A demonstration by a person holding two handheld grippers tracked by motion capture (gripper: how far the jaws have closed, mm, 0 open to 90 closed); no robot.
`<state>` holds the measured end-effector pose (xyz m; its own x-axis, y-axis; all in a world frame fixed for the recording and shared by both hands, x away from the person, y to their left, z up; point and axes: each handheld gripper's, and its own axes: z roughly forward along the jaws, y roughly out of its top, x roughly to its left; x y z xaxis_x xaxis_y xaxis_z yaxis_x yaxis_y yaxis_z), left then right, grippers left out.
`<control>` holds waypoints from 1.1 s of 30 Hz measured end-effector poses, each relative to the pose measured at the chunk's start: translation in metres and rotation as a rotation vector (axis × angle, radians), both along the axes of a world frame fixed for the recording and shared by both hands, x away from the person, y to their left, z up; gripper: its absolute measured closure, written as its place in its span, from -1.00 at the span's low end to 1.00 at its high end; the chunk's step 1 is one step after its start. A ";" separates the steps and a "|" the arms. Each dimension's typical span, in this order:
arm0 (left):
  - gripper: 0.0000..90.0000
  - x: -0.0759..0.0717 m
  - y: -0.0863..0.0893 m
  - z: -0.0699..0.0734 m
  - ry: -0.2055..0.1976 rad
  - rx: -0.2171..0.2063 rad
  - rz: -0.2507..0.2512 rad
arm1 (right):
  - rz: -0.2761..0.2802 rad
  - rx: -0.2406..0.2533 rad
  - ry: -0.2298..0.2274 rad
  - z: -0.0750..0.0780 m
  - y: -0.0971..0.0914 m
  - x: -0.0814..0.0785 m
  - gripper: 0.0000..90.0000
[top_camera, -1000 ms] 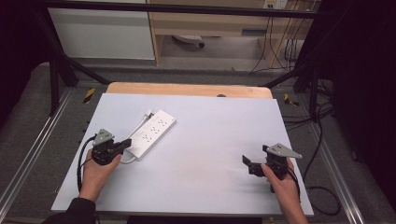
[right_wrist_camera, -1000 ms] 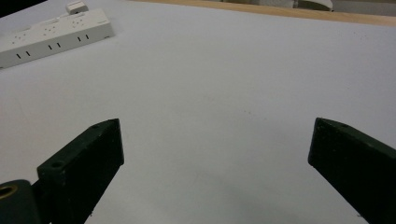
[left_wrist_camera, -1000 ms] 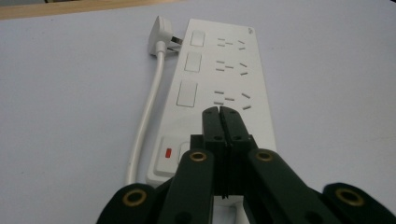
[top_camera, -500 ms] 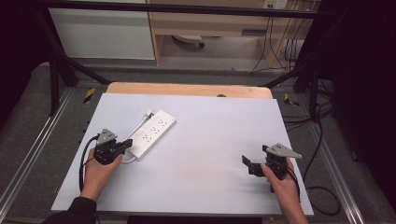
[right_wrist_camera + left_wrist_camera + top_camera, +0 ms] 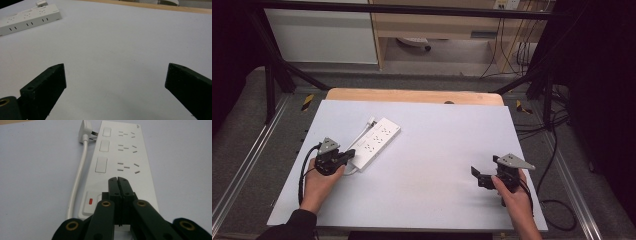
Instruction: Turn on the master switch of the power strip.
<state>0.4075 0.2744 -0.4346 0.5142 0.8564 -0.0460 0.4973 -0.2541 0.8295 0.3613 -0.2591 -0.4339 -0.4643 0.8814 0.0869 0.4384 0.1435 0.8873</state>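
White table (image 5: 427, 150) under dark frame | power strip (image 5: 374, 142) lay left of centre | I kept left gripper (image 5: 117, 180) clenched empty over its switch end; right gripper (image 5: 115, 82) released, lower right | risk: closed tips could shove the strip instead of pressing the switch (image 5: 90, 201)

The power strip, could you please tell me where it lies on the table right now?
In the high view the power strip lies diagonally on the table's left half, its near end right at the shut left gripper, far from the right gripper.

Power strip (image 5: 374, 141) blocks left side, table (image 5: 437, 150) centre open
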 end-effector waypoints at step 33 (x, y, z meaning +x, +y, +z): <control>1.00 0.007 0.004 -0.002 -0.003 0.020 0.043 | 0.005 -0.002 -0.001 0.000 0.001 0.000 -0.91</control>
<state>0.4146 0.2784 -0.4367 0.4774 0.8783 -0.0266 0.5053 -0.2496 0.8261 0.3610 -0.2586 -0.4336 -0.4688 0.8792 0.0847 0.4368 0.1475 0.8874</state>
